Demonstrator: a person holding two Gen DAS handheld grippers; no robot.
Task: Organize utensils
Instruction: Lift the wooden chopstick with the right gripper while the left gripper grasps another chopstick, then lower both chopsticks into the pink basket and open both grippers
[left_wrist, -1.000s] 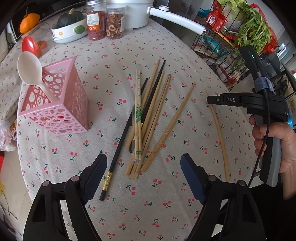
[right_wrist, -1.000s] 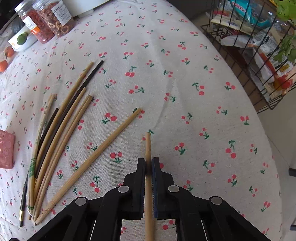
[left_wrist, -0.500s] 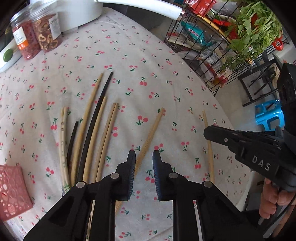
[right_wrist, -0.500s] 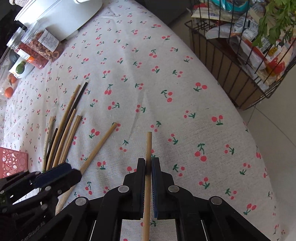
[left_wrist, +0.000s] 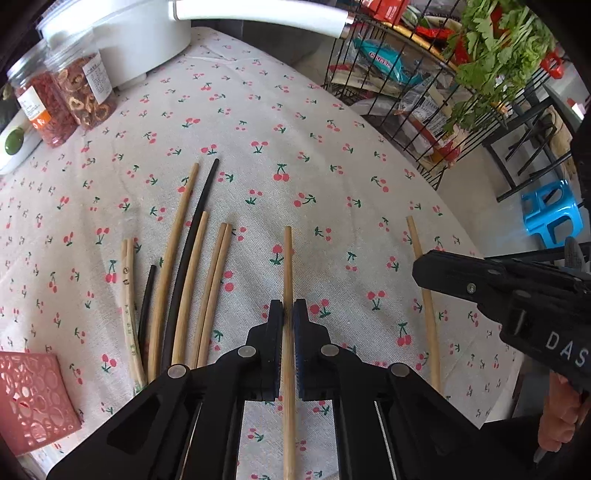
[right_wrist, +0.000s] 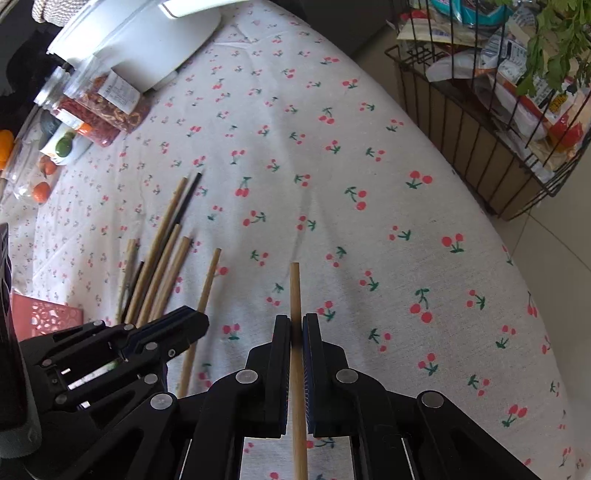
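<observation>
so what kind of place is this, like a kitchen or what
Most likely a home kitchen or dining area: a table under a cherry-print tablecloth, jars of dried food beside a white cooker, and a wire rack of greens and groceries.

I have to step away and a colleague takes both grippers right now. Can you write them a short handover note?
Left gripper: shut on a light wooden chopstick.
Right gripper: shut on another light wooden chopstick.
Both sticks sit low over the cherry-print tablecloth; whether they are lifted is unclear.
On the cloth to the left: a loose row of wooden and black chopsticks.
The pink perforated plastic holder is at far left.
Done: two sticks gripped. Left: put these and the row in the holder.
</observation>
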